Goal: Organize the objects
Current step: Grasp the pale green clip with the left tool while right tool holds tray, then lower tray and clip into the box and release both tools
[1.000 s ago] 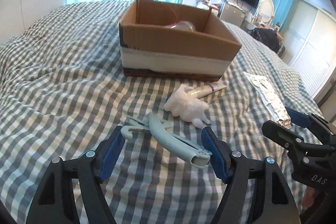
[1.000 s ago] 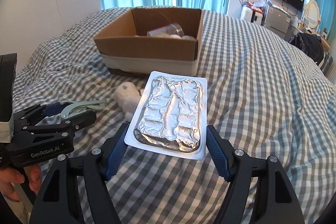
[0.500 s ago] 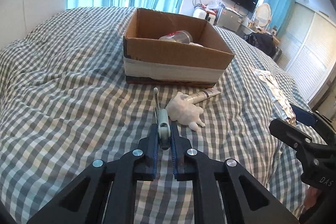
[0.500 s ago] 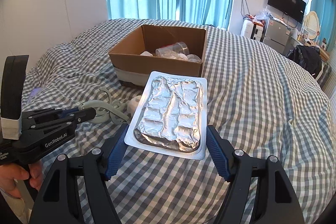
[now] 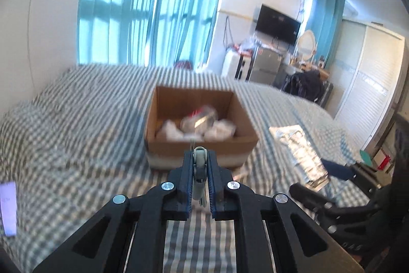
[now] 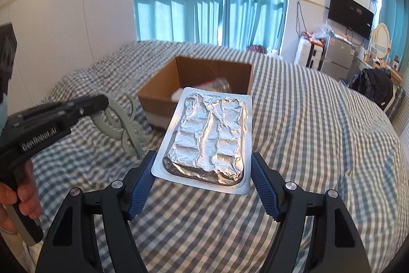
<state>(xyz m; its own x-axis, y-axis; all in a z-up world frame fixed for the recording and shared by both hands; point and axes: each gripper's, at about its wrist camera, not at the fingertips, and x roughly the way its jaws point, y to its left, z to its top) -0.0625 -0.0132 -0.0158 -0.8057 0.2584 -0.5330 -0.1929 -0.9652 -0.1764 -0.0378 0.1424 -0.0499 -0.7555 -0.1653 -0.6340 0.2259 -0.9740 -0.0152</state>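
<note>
Left tool (image 5: 200,172) clenched on grey-green scissors (image 6: 120,124), raised clear of the bed (image 6: 319,119) and aimed at the cardboard box (image 5: 199,145), presumably for dropping in. Right tool (image 6: 203,170) clamped across foil blister pack (image 6: 209,137), held level, likely awaiting its turn.

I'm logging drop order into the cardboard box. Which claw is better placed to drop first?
Probably left. The left claw holds the grey-green tool lined up just before the cardboard box. The right claw, gripping the foil blister pack, sits farther back.
</note>
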